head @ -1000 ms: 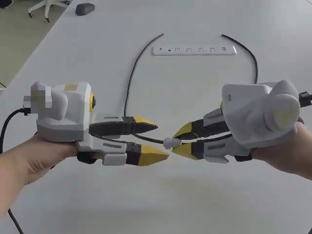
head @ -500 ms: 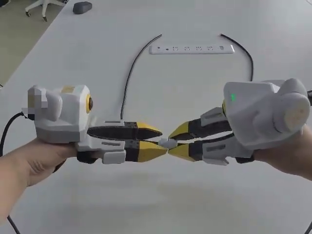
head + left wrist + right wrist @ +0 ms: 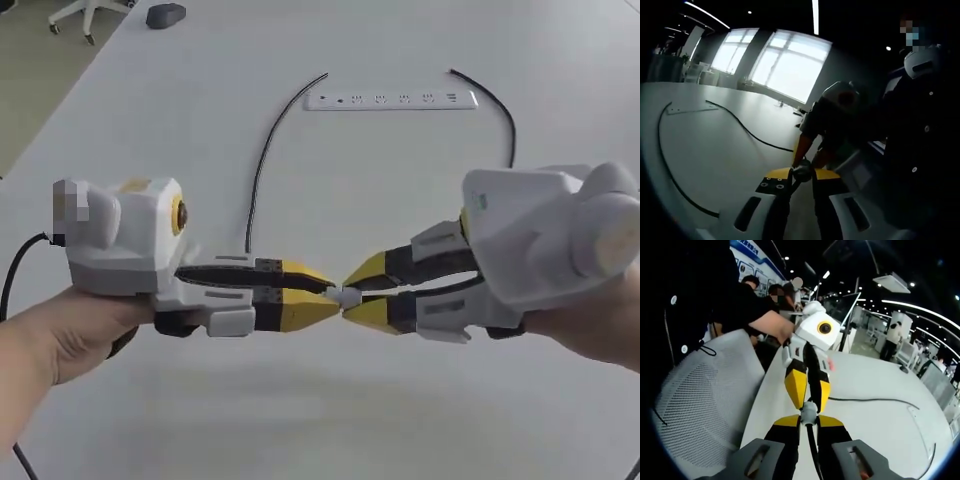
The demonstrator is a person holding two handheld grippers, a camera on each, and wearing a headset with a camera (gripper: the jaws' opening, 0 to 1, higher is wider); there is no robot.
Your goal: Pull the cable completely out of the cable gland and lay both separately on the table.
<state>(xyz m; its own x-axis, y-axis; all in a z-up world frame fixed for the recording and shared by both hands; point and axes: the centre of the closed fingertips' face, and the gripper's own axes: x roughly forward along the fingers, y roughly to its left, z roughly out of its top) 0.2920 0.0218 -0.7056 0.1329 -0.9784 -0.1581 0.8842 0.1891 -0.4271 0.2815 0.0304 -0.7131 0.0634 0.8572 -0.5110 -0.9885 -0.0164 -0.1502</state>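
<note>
While the left claw (image 3: 802,175) and right claw (image 3: 809,419) pinch the gland (image 3: 346,297), a power strip (image 3: 390,99) lies on the table (image 3: 150,150).

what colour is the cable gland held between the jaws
White. It is clearest in the head view, where the cable gland sits between the two pairs of jaws.

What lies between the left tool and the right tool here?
The white cable gland, gripped by left tool and right tool tip to tip, in the head view.

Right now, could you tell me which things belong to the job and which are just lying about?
Job: white plastic cable gland; long black cable; left gripper; right gripper.
Lying about: white power strip; dark grey rounded object.
</note>
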